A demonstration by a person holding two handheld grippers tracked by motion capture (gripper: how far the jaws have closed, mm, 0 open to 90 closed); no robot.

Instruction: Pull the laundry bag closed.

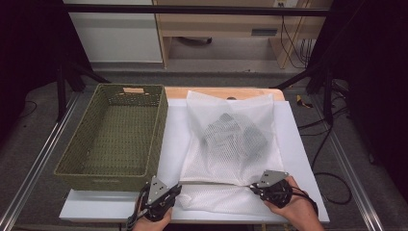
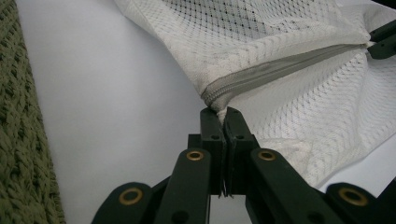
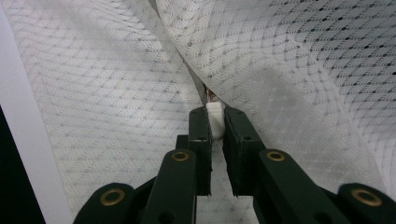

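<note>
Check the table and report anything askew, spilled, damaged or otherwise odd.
Nothing stands out. The white mesh bag lies on the white sheet with dark items inside, its zipper closed, and shows no tear. The left gripper and right gripper pinch its zipper ends. The green basket sits upright.

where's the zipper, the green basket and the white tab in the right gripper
zipper [image 2: 280, 70], left gripper view, middle of its grey tape
green basket [image 1: 156, 126], high view, right wall
white tab [image 3: 215, 117], right gripper view, part between the jaws
</note>
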